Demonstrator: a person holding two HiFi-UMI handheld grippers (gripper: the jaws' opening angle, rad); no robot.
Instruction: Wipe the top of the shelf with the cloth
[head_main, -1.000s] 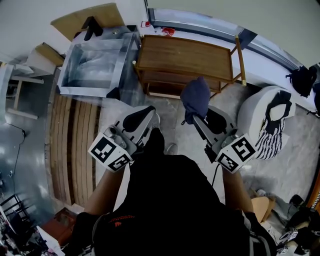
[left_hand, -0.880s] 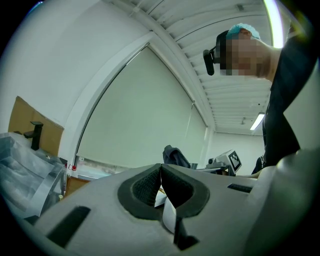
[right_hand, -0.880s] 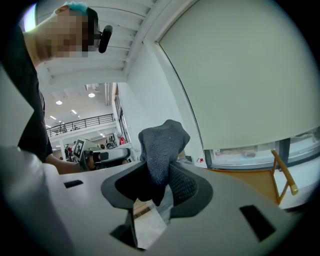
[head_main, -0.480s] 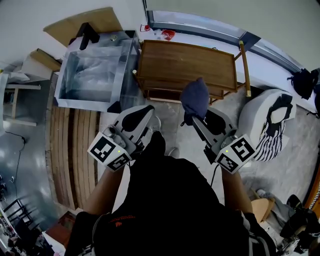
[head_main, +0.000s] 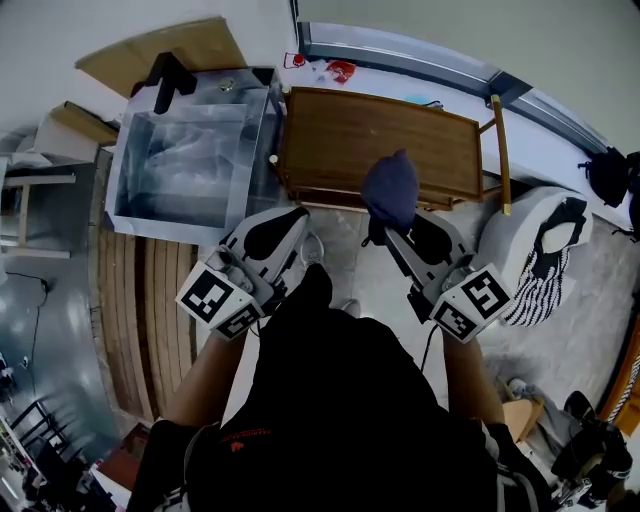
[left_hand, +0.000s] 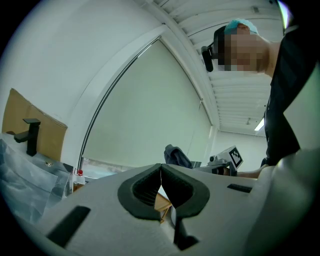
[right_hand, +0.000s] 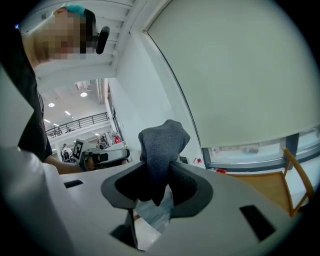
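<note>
Right gripper (head_main: 386, 234) is clamped on the dark blue cloth (head_main: 390, 190). In the right gripper view its two jaws press the lower part of the cloth from both sides, and the rest of the cloth stands up above them as a crumpled bunch. In the head view this bunch appears over the front edge of the wooden shelf (head_main: 380, 135), near the middle of its width. Whether the cloth touches the wood I cannot tell. In the right gripper view the shelf top shows only at the lower right, beside the cloth and not under it.

Left gripper (head_main: 298, 218) is held lower and to the left, in front of the left corner of the shelf. Its jaws are pressed together with nothing between them, as the left gripper view shows.

The shelf top is bare brown wood with a raised rail along its right end. Just beside the shelf on the left stands a clear plastic box (head_main: 190, 160), and a piece of cardboard (head_main: 165, 48) leans on the wall behind it. To the right of the shelf is a white round seat (head_main: 520, 225) with a striped black-and-white fabric (head_main: 540, 270) on it.
</note>
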